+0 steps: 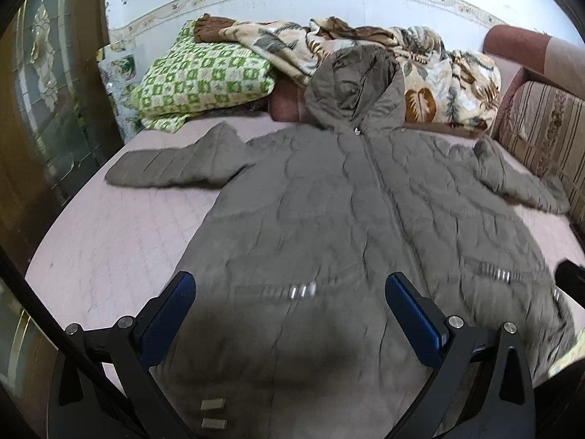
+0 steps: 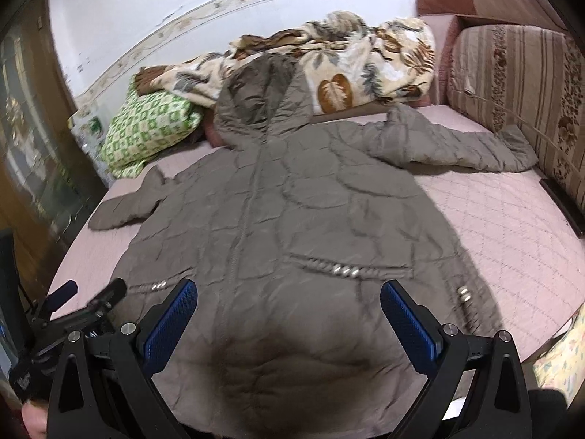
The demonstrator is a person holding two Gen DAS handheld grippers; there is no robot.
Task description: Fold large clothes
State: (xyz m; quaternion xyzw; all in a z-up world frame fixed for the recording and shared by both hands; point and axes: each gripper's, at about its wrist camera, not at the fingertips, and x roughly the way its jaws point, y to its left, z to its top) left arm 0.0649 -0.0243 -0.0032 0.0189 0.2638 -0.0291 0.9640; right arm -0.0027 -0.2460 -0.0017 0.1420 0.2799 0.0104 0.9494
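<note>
A grey-brown quilted coat [image 1: 329, 201] lies spread flat, front up, on a bed [image 1: 109, 241] with a pink quilted cover; its hood [image 1: 351, 87] points to the far side and rests against a leaf-print blanket [image 1: 431, 69]; its left sleeve [image 1: 172, 168] stretches out to the left, its right sleeve [image 2: 457, 142] out to the right; the zip runs down the middle from hood to hem.

The left gripper [image 1: 290, 314] hangs over the near hem, left of the zip, aimed forward and down along the coat; it is released, the blue pads [image 1: 168, 318] wide apart, nothing between them, not touching the cloth as far as can be seen; its shadow falls on the coat just below it.

The right gripper [image 2: 289, 314] hangs likewise over the near hem, right of the zip, level and facing the hood; it too is released, pads [image 2: 409, 322] spread wide and holding nothing; in the right wrist view the left gripper shows at the near left, beside it, over the left edge of the bed.

A green checked pillow [image 1: 201, 77] lies at the far left; a striped cushion [image 2: 512, 84] stands at the right.
</note>
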